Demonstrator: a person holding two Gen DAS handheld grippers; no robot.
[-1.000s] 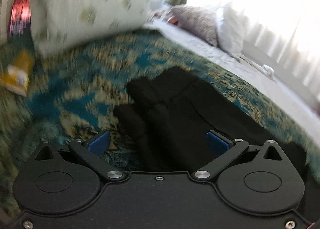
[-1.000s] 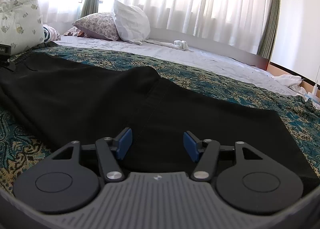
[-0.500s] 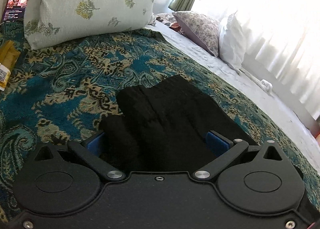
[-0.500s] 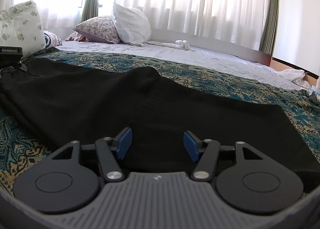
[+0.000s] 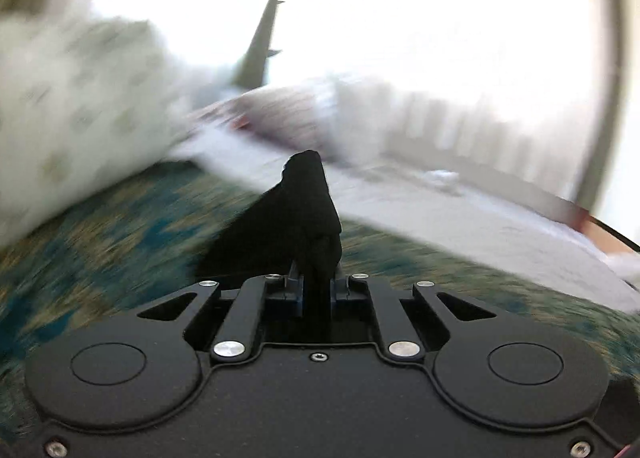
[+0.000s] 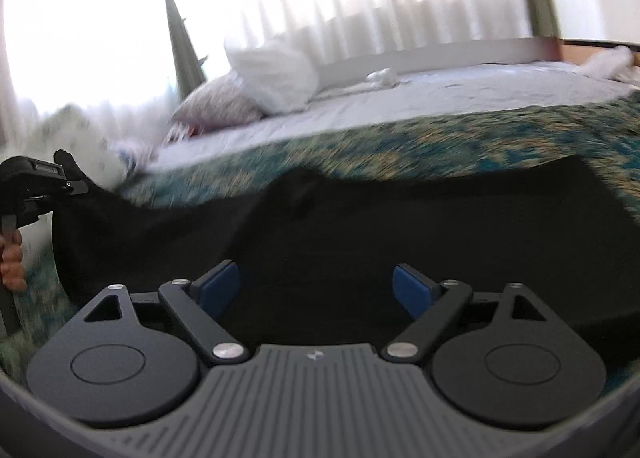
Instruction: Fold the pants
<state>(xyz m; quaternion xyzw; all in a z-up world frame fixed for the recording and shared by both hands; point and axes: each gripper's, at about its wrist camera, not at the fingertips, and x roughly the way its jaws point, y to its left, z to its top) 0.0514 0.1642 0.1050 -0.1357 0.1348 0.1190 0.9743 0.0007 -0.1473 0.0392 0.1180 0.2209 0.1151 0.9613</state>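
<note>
Black pants (image 6: 400, 226) lie spread across the patterned teal bedspread (image 6: 440, 142). My left gripper (image 5: 317, 290) is shut on one end of the pants (image 5: 304, 202) and holds that bunched end up off the bed. It also shows at the far left of the right wrist view (image 6: 36, 186), with the fabric hanging from it. My right gripper (image 6: 316, 286) is open, its blue pads (image 6: 412, 290) spread just above the middle of the pants, holding nothing.
A floral pillow (image 5: 68, 114) lies at the left. A patterned pillow (image 6: 218, 106) and a white pillow (image 6: 272, 74) lie on the white sheet (image 6: 440, 90) by the curtained window. The view is motion-blurred.
My left gripper has shut on the end of the pants and lifted it off the bed. My right gripper has stayed open and tilted over the pants.
</note>
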